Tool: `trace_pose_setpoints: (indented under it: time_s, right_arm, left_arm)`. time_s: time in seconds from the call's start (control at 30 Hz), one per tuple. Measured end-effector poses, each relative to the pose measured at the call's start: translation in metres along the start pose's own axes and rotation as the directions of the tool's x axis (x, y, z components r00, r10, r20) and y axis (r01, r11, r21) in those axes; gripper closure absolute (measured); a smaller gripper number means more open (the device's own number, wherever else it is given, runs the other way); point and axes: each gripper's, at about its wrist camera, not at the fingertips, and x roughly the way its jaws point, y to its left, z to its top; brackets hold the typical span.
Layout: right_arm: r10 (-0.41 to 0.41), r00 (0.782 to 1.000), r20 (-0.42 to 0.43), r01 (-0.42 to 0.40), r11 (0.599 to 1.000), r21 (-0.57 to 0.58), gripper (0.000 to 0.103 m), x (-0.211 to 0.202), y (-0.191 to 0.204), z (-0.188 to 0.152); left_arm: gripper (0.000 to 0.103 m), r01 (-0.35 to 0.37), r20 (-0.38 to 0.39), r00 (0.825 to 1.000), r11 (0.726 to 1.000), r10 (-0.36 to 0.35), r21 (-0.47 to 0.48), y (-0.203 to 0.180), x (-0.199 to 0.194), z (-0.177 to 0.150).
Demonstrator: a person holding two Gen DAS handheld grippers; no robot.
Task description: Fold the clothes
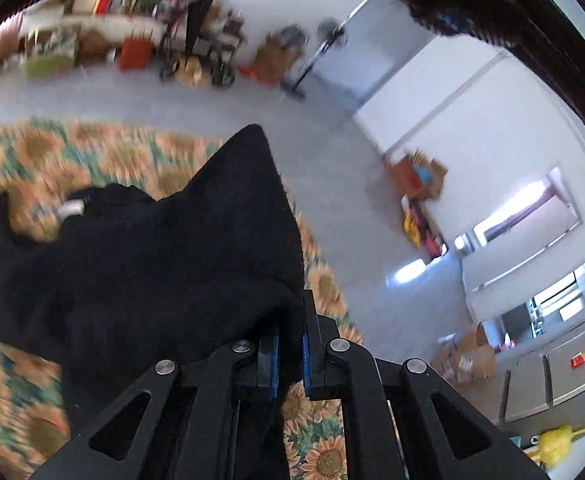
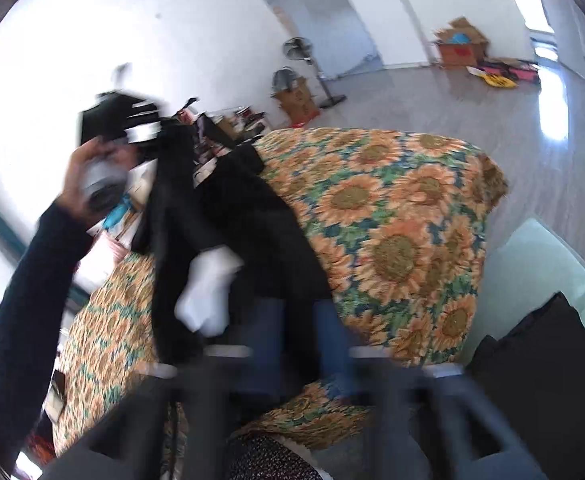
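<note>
Only the right wrist view shows the left gripper [image 2: 132,128] raised high to the left, the person's hand [image 2: 88,184] around it, black garment [image 2: 252,216] strung from it down to the right gripper [image 2: 292,320], which grips the cloth (blurred). A white tag [image 2: 208,292] shows there. Close up, the left gripper [image 1: 290,356] pinches fuzzy knit garment [image 1: 152,272], draping left over the sunflower-print cover [image 1: 104,152].

Sunflower-print cover [image 2: 392,208], standing fan [image 2: 304,64], cardboard boxes [image 2: 458,46].
</note>
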Motion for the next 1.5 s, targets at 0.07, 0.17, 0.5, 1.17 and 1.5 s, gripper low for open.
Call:
trace_pose_setpoints:
  time_s: [0.07, 0.17, 0.5, 1.17, 1.5]
  right_arm:
    - [0.001, 1.000, -0.019, -0.002, 0.996, -0.087, 0.038, 0.011, 0.011, -0.002]
    - [-0.037, 0.998, -0.042, 0.031, 0.988, -0.154, 0.038, 0.031, 0.020, -0.005]
    - [-0.030, 0.999, -0.040, 0.026, 0.996, -0.081, 0.096, 0.046, 0.010, -0.002]
    - [-0.243, 0.969, -0.035, 0.245, 0.968, 0.051, 0.053, 0.047, -0.036, -0.020]
    - [-0.230, 0.973, 0.034, 0.221, 0.961, 0.169, 0.047, -0.003, -0.047, -0.007]
  left_arm:
    - [0.095, -0.013, -0.031, 0.999, 1.000, 0.012, -0.017, 0.005, 0.015, -0.007]
    - [0.095, -0.009, -0.048, 0.999, 1.000, 0.008, -0.022, 0.012, 0.019, -0.014]
    - [0.095, 0.045, 0.019, 0.999, 0.999, -0.046, 0.022, 0.012, -0.005, 0.014]
    - [0.052, 0.101, -0.256, 0.954, 0.969, -0.159, -0.227, 0.050, 0.099, -0.007]
    - [0.024, 0.248, 0.028, 0.969, 0.963, -0.247, -0.108, 0.067, -0.047, -0.025]
